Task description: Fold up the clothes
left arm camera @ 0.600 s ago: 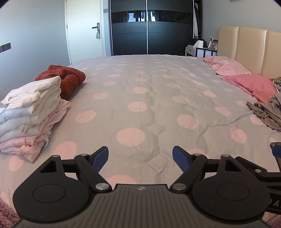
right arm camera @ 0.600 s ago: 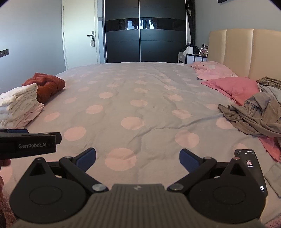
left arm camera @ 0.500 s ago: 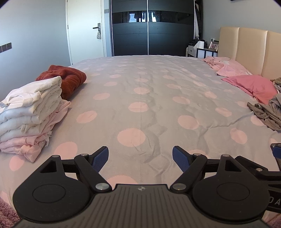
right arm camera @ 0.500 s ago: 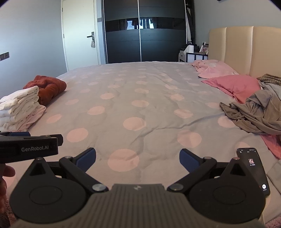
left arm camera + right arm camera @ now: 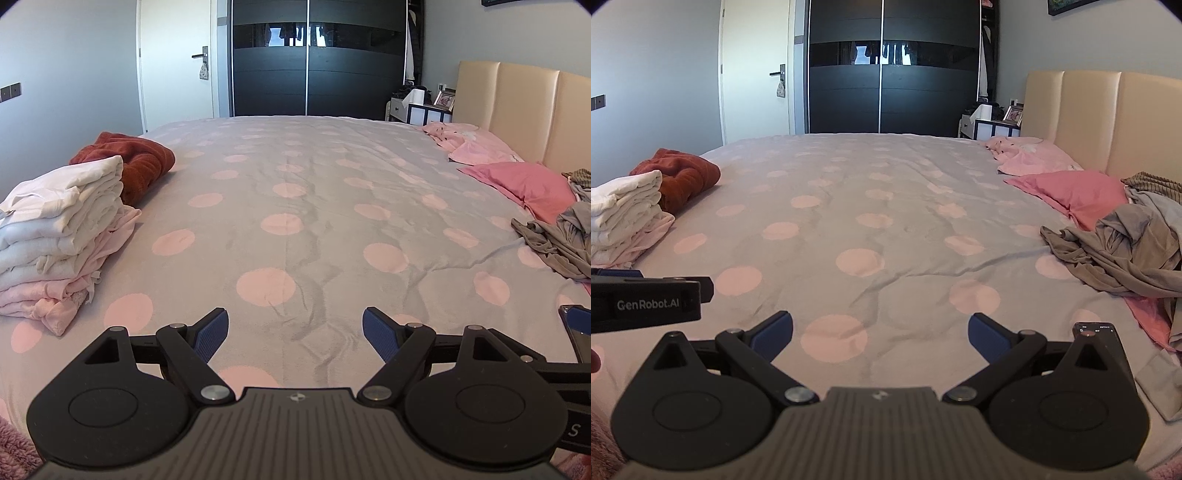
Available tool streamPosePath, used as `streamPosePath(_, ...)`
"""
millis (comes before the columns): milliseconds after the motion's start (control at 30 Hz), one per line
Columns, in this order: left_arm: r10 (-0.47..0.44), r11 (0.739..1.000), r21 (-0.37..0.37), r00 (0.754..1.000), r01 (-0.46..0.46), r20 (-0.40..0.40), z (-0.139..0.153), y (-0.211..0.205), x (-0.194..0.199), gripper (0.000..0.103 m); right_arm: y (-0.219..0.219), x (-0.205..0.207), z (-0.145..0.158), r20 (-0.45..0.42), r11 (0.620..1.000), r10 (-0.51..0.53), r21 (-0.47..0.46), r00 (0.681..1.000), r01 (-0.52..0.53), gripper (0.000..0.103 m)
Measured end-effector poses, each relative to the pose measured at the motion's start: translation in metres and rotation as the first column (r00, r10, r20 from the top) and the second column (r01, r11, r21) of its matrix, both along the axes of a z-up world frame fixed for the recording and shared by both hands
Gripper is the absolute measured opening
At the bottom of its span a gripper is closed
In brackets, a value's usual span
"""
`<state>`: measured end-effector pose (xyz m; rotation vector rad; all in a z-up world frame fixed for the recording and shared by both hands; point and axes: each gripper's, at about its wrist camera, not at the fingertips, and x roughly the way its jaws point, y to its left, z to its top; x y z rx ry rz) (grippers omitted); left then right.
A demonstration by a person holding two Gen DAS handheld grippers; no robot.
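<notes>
A stack of folded white and pale pink clothes (image 5: 59, 236) sits at the bed's left edge; it also shows in the right wrist view (image 5: 626, 218). A heap of unfolded grey-brown clothes (image 5: 1123, 251) lies at the right, also in the left wrist view (image 5: 557, 240). My left gripper (image 5: 295, 334) is open and empty, low over the near edge of the bed. My right gripper (image 5: 880, 334) is open and empty, just right of the left one, whose body (image 5: 646, 304) shows at its left.
The bed has a grey cover with pink dots (image 5: 295, 206). A rust-red garment (image 5: 136, 158) lies behind the folded stack. Pink pillows (image 5: 1071, 192) lie by the beige headboard (image 5: 1108, 118). A phone (image 5: 1102, 336) lies near the right gripper. A dark wardrobe (image 5: 317, 59) stands beyond.
Both grippers have tilted slightly and shifted a little; the view has risen a bit. Both stay open and empty.
</notes>
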<state>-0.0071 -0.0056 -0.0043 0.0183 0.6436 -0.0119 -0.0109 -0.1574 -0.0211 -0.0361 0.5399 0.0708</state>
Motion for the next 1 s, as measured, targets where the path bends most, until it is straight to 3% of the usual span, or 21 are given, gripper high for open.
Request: streamPosePath(1000, -0.018, 1.000, 0.011, 1.000, 0.018, -0.020, -0.0016, -0.0073, -0.0008, 0.080, -0.0025, 0.0011, -0.0008, -0.025, 1.000, -0.020, 0.016, 0.999, 0.020, 0.102)
